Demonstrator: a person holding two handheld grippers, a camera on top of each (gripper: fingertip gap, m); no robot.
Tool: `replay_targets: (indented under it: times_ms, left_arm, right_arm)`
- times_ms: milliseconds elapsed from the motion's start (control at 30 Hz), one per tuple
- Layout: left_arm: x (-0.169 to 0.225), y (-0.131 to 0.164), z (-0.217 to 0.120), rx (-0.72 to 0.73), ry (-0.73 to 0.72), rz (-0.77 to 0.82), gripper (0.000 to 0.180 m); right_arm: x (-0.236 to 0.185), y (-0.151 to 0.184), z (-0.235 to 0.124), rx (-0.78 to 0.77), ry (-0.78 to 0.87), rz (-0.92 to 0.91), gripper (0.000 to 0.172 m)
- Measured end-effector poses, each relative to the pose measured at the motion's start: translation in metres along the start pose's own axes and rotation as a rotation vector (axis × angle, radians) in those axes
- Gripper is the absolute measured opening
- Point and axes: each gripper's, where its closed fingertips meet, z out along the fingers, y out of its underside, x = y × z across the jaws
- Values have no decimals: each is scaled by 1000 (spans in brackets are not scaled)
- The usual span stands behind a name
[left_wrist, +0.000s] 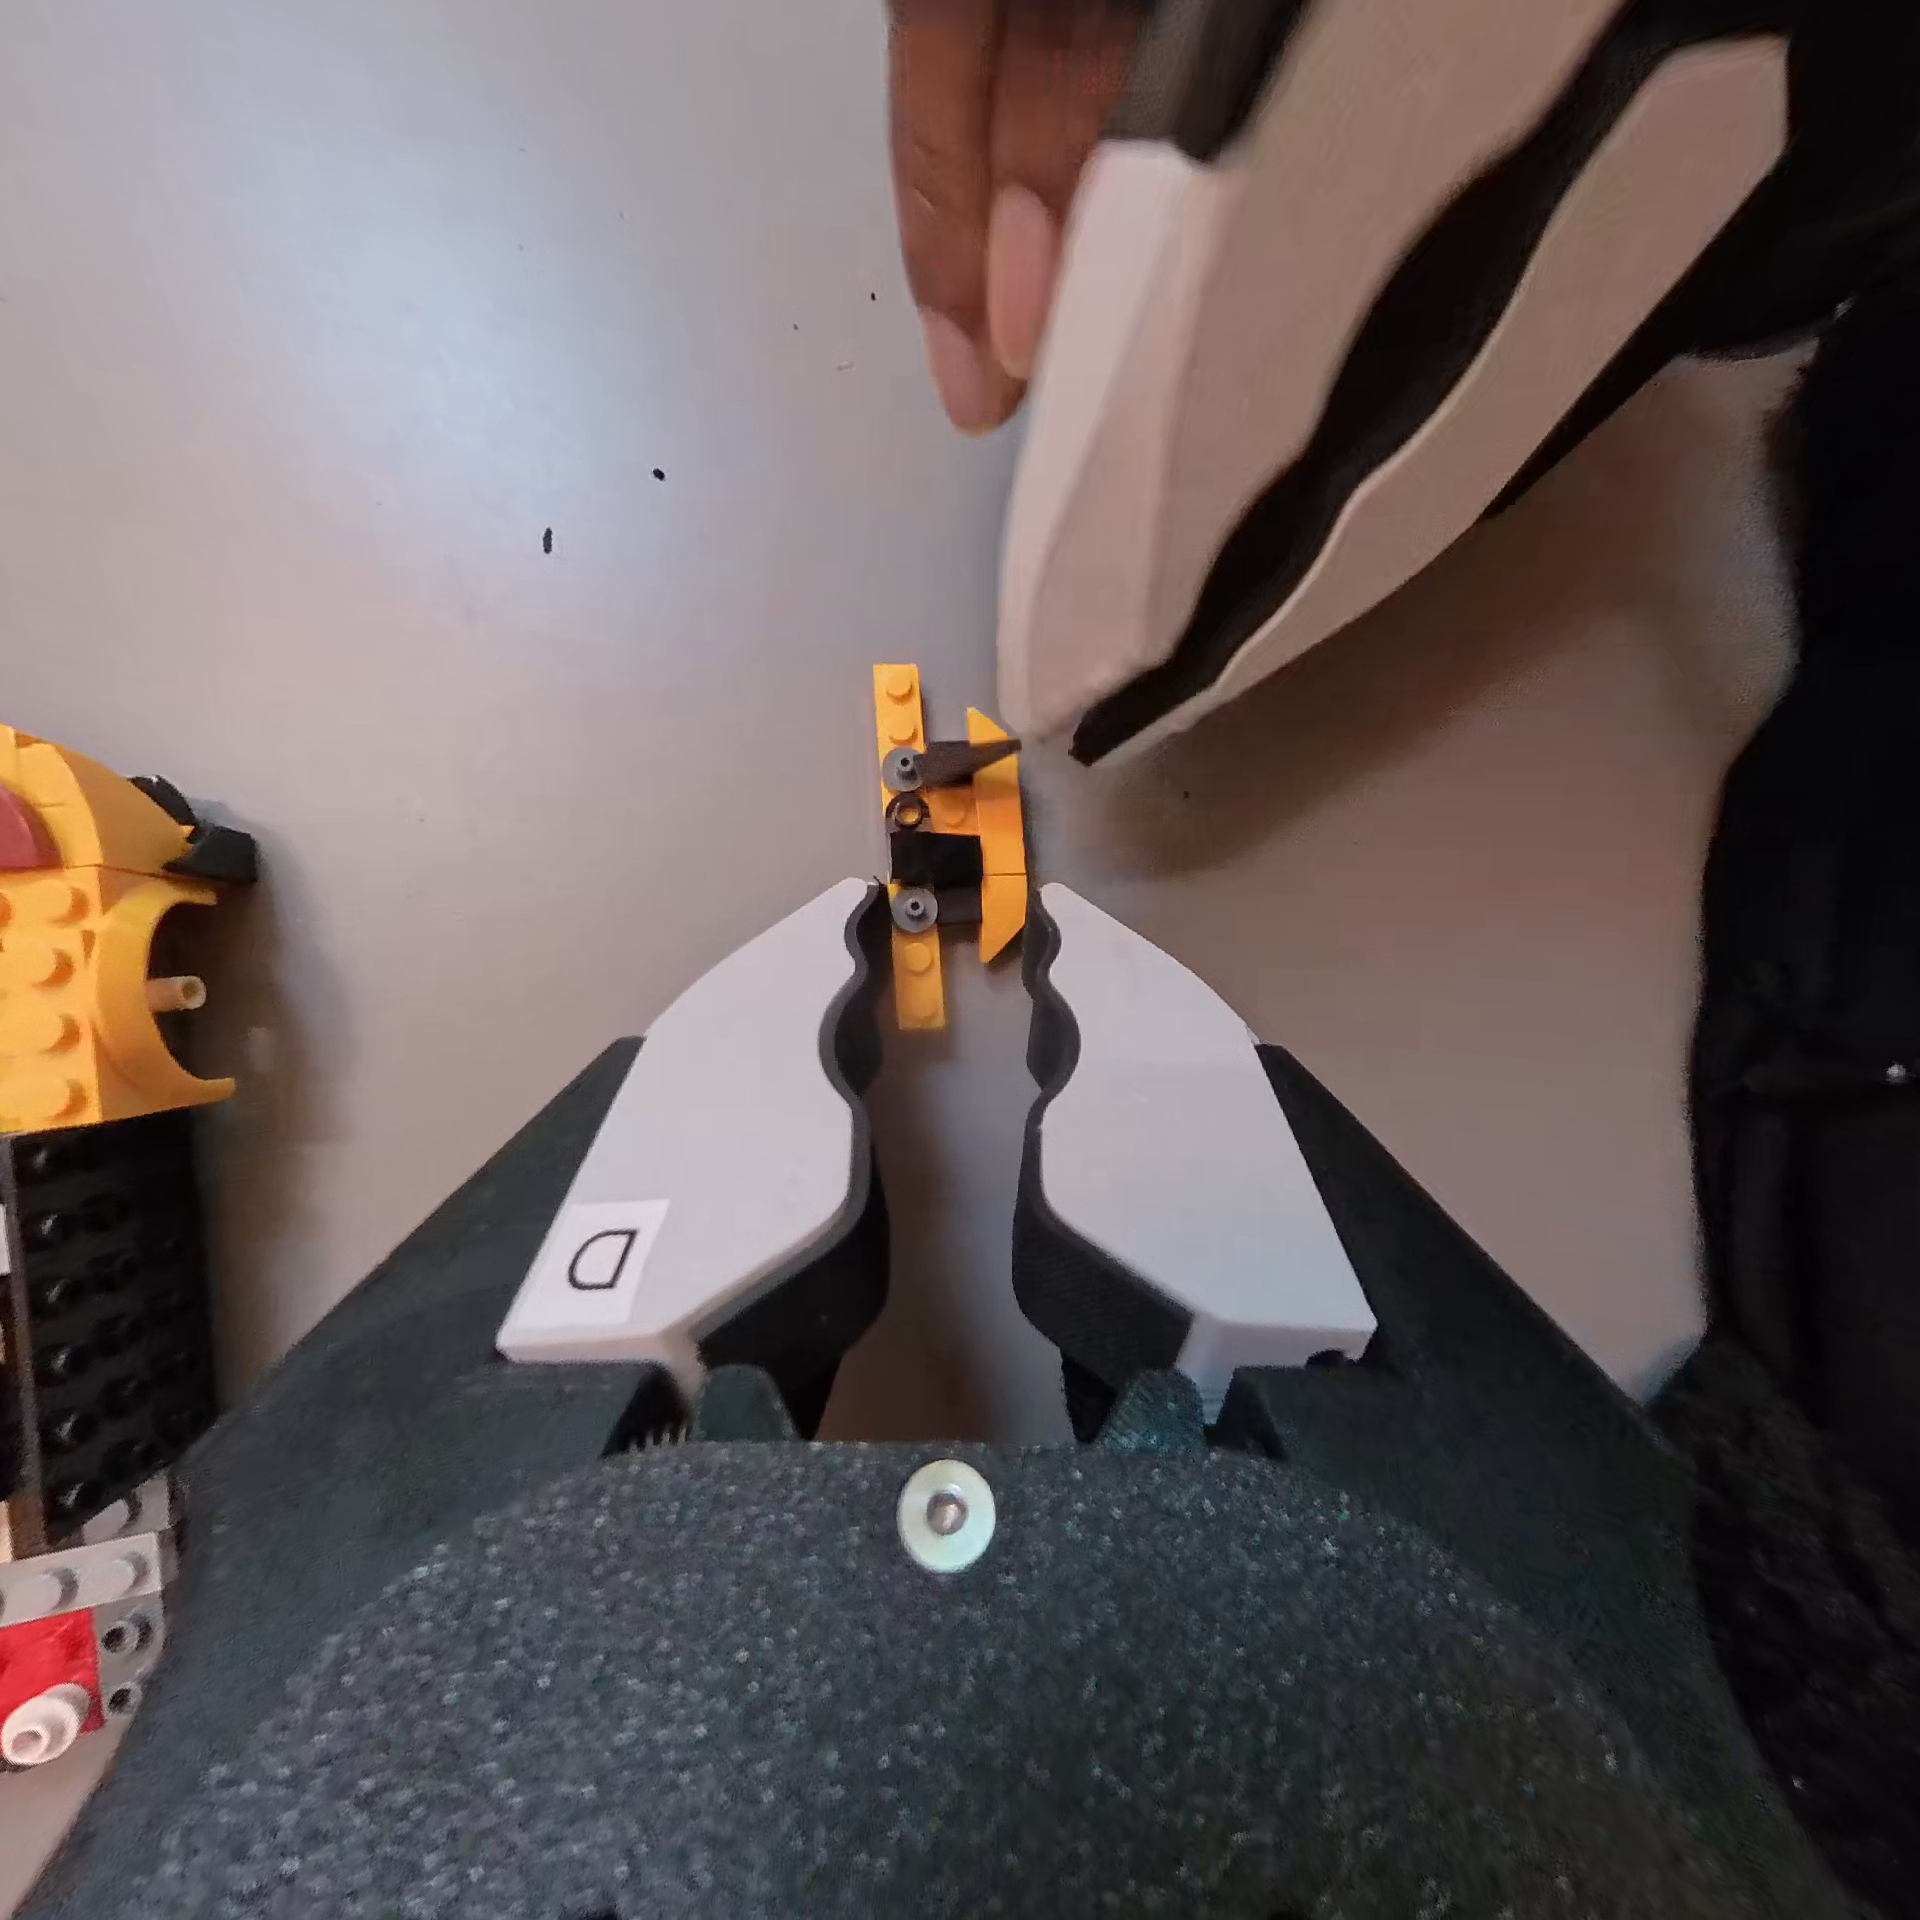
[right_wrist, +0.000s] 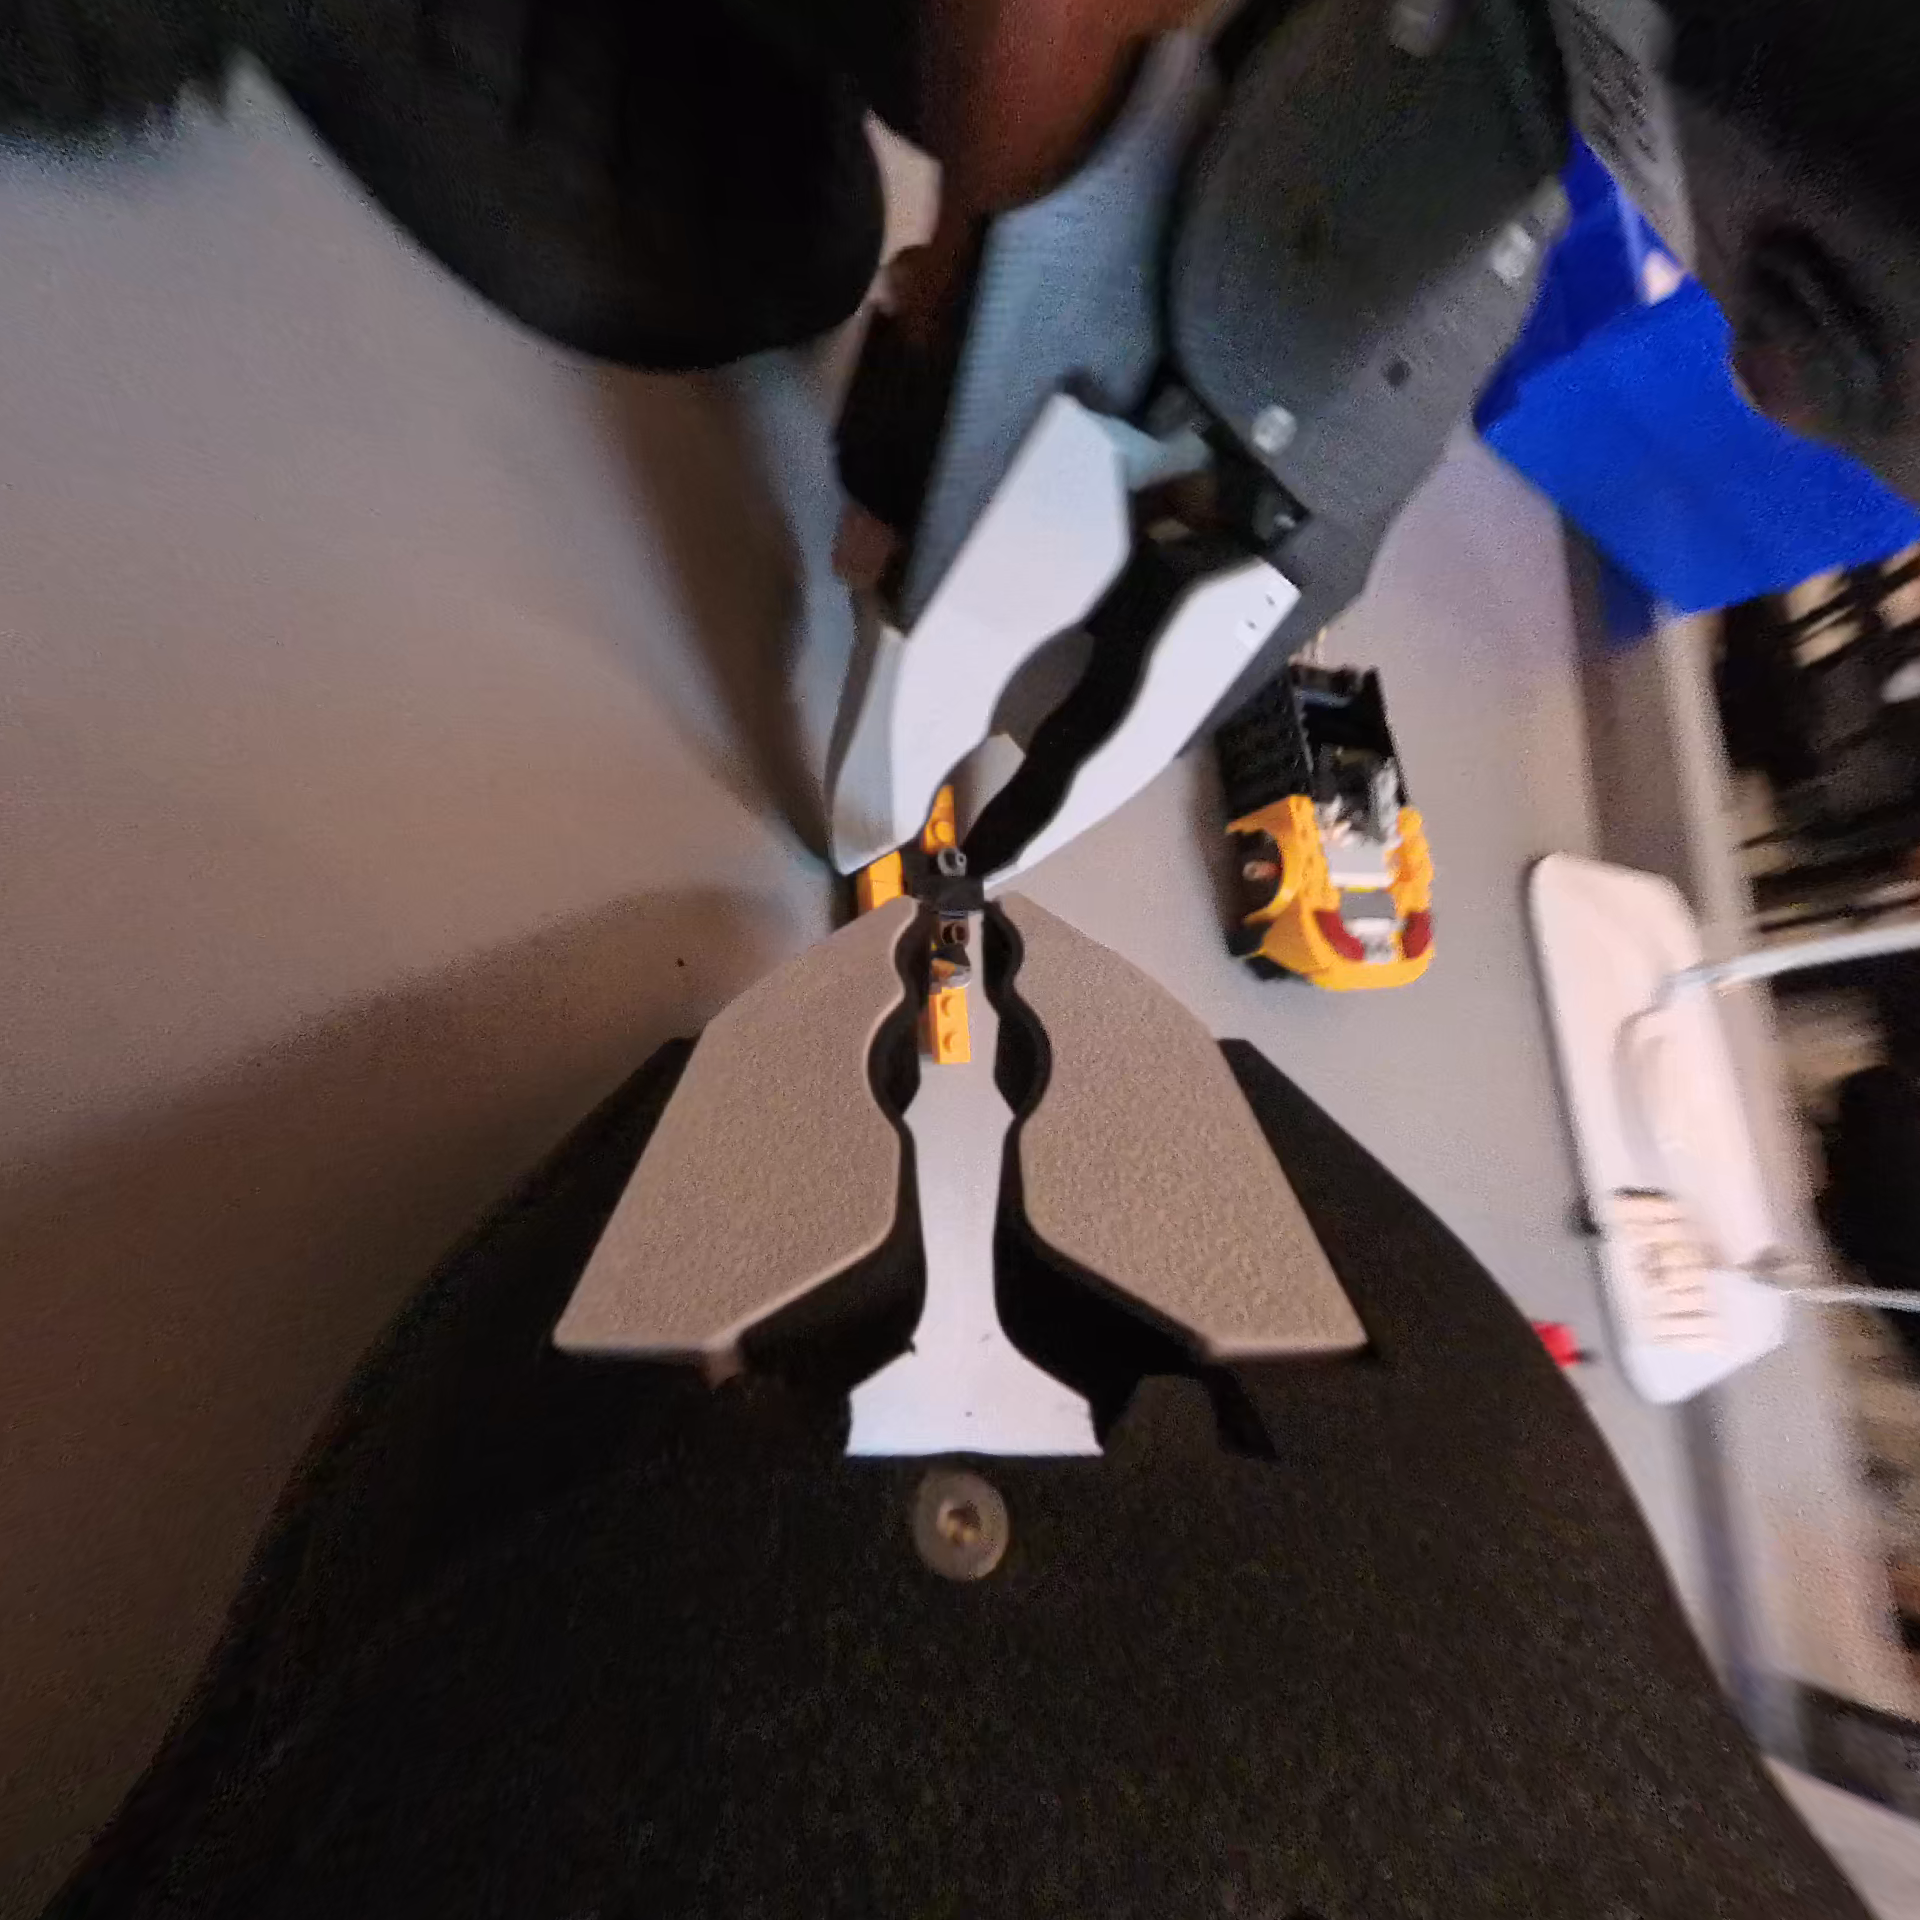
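Note:
A small orange and black brick assembly (left_wrist: 1003, 842) lies on the grey table (left_wrist: 468, 520). My left gripper (left_wrist: 956, 894) is closed around its near end, with both pads against its orange sides. My right gripper (left_wrist: 1055, 732) hovers at the far right of it, blurred, with its tips next to the dark wedge piece and not pressing on it. In the right wrist view the assembly (right_wrist: 948, 1023) shows through the narrow gap of my right gripper (right_wrist: 956, 914), and the left gripper (right_wrist: 920, 873) comes in from the top.
A larger orange, black and red brick model (left_wrist: 62, 935) stands at the left, and also shows in the right wrist view (right_wrist: 1320, 894). A white tray (right_wrist: 1642, 1091) and a blue object (right_wrist: 1662, 468) lie to the right. A hand (left_wrist: 966, 208) holds the right gripper. Left and right tips are no more than a few centimetres apart.

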Motion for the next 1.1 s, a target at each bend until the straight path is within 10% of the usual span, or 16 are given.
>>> replay_targets:
  times_ms: [33, 533, 1100]
  left_arm:
    - [0, 0, 0, 0, 0, 2, 24]
    - [0, -1, 2, 19, -51, 93, 24]
    - [-1, 0, 1, 24, -19, 41, 24]
  right_arm:
    - [2, 0, -2, 11, -33, 86, 13]
    - [-8, 13, 28, -155, -486, 445, 23]
    - [-2, -1, 19, -27, -208, 156, 3]
